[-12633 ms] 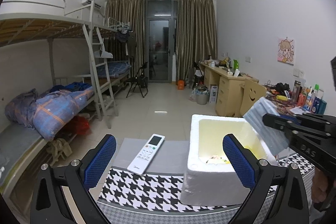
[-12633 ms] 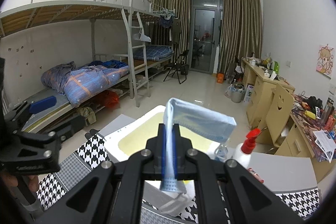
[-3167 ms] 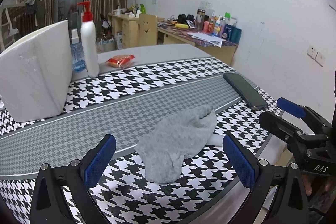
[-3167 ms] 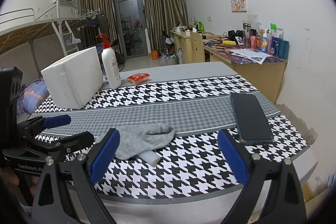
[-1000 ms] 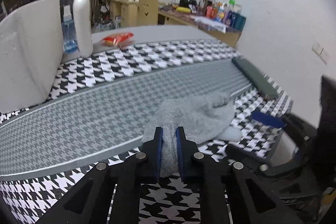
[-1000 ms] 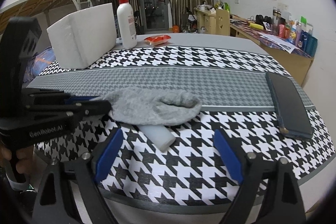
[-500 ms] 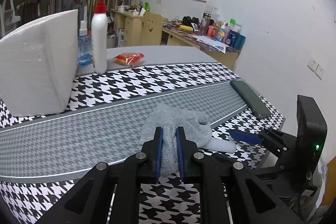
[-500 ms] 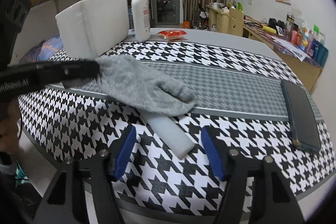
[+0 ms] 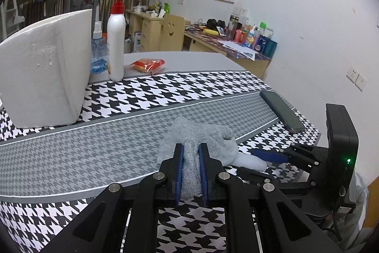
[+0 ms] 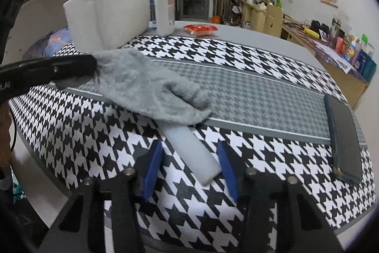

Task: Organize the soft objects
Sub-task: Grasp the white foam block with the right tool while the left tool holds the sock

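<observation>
Grey sock (image 10: 151, 89) lifted at one end, white foam strip (image 10: 191, 149) about to be taken.

The left gripper (image 9: 190, 158) is clenched on the sock's cuff, its toe seemingly trailing on the houndstooth cloth (image 10: 260, 63); the right gripper (image 10: 189, 165), jaws apart, straddles the strip. Next: close on it, then carry both to the foam box (image 9: 45, 68). Half a second ago the right jaws stood wider and farther back.
</observation>
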The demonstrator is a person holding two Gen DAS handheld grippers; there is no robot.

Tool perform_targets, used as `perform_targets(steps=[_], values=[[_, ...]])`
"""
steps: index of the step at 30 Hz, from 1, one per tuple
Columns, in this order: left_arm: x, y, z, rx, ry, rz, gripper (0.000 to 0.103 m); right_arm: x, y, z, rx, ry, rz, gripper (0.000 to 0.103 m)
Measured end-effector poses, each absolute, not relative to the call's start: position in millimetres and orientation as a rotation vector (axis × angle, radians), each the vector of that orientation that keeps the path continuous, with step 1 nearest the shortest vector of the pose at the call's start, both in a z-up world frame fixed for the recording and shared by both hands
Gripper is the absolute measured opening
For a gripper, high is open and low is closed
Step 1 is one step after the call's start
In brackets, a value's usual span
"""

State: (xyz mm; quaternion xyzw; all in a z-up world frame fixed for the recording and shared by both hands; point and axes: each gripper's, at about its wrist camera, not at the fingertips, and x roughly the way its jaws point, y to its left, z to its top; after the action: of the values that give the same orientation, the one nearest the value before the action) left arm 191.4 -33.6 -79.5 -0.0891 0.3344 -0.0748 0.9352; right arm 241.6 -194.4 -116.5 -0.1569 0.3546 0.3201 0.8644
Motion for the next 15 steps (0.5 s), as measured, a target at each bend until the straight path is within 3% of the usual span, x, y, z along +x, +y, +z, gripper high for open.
perform_targets(steps=[4, 8, 10, 15], values=[[189, -36, -79, -0.181, 0.682, -0.156, 0.014, 241, -195, -116, -0.337, 0.743, 0.664, 0.033], [186, -36, -76, -0.180, 0.673, -0.154, 0.014, 240, -199, -115, -0.336, 0.741, 0.677, 0.026], [185, -35, -73, -0.180, 0.665, -0.149, 0.014, 238, -202, -112, -0.330, 0.736, 0.679, 0.016], [179, -31, -65, -0.186, 0.642, -0.140, 0.014, 231, -210, -102, -0.281, 0.722, 0.702, 0.014]])
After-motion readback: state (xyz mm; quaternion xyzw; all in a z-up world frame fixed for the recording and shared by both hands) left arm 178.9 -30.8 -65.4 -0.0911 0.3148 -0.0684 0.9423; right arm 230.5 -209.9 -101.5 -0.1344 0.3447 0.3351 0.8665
